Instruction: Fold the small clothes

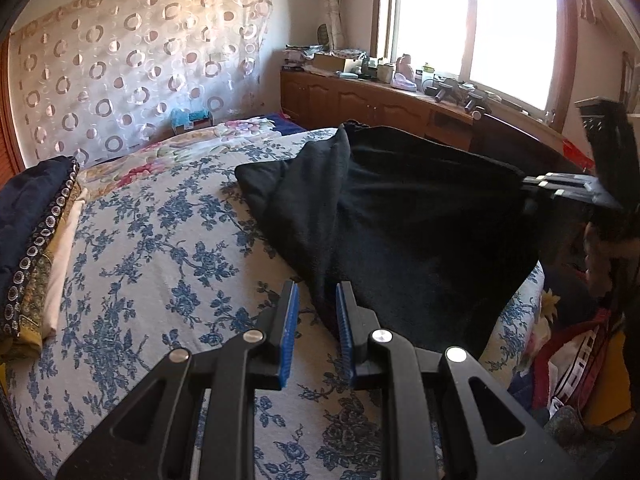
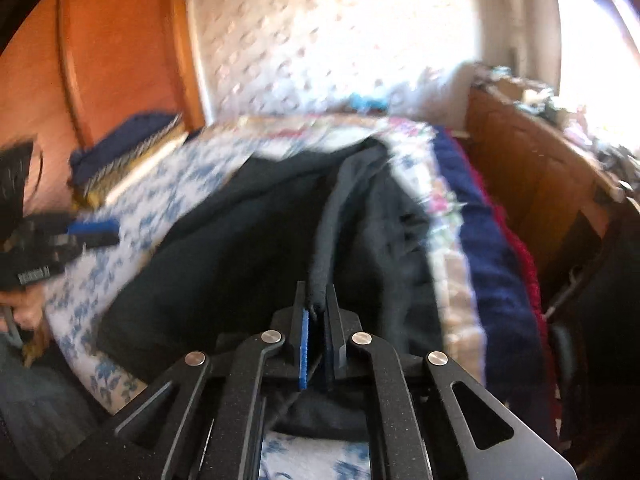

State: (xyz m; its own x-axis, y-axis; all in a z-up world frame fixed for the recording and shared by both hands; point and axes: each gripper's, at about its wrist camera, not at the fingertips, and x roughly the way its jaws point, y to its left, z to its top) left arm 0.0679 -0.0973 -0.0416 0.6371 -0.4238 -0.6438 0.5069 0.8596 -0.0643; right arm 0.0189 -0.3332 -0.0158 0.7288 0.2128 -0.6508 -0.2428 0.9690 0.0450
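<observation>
R gripper (image 2: 317, 300) is clamped tight on a rolled dark hem of the black garment (image 1: 400, 216), jaws closed on the cloth, the edge running up and away from the pads. From the L wrist cam you can see that same gripper (image 1: 532, 186) off to the right, pinching the garment's far corner and holding it up off the bed (image 1: 160, 240). L gripper (image 1: 318, 304) sits low over the blue-floral bedspread, blue pads apart with a narrow gap; a fold of the black cloth reaches in between the tips, but whether the pads actually press on it I can't tell, prob not. Garment is spread across the middle-right of the bed, one side draped toward the L jaws, the other lifted by the R. R wrist view is blurred, so detail there is soft. Stack of folded clothes (image 1: 36, 248), navy on top w/ a ring-patterned trim, sits at the bed's left edge. Patterned curtain (image 1: 132, 68) hangs behind, bright window (image 1: 472, 20) above a cluttered wooden cabinet (image 1: 360, 100)
</observation>
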